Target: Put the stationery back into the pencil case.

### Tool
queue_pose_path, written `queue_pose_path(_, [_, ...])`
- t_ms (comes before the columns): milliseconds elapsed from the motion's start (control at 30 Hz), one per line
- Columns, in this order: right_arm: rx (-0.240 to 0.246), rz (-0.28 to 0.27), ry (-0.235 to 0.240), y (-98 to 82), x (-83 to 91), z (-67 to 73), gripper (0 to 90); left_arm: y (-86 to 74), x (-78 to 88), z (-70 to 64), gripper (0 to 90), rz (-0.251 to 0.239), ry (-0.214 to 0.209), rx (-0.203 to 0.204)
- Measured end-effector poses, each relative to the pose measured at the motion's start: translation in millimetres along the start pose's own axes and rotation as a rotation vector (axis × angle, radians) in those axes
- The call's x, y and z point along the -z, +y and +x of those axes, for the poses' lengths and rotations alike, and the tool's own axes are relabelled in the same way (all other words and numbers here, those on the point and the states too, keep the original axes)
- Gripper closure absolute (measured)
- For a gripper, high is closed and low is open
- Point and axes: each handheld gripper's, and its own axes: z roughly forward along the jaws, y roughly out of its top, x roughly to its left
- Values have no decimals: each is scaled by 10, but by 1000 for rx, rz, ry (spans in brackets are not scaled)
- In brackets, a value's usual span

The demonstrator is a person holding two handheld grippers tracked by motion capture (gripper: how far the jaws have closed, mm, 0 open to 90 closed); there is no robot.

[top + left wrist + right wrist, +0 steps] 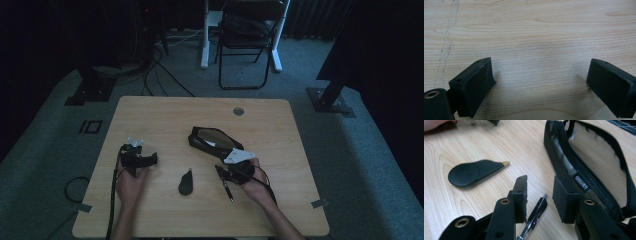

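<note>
Black pen (536,213) lies on table (499,140) between parted jaws of right gripper (540,197), pads not touching it.

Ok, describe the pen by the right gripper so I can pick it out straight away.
Start at the open black pencil case in the middle of the wooden table. Just in front of it the right gripper hovers, and the pen lies on the wood between its open jaws. It is thin, glossy black with a metal tip, unlike the flat, matte teardrop-shaped tool nearby.

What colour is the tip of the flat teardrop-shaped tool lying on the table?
Gold or brass tip on a black body, clearest in the right gripper view.
</note>
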Motion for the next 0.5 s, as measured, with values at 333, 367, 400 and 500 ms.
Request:
queue_pose_path(333, [3, 24, -7, -88, -26, 11, 672, 0, 0, 0, 72, 0, 0, -1])
queue_pose_path(367, [0, 28, -6, -95, -25, 13, 673, 0, 0, 0, 72, 0, 0, 0])
queue_pose_path(400, [-4, 30, -5, -100, -26, 16, 673, 0, 0, 0, 72, 0, 0, 0])
queue_pose_path(500, [-10, 33, 3, -118, -33, 26, 674, 0, 0, 0, 72, 0, 0, 0])
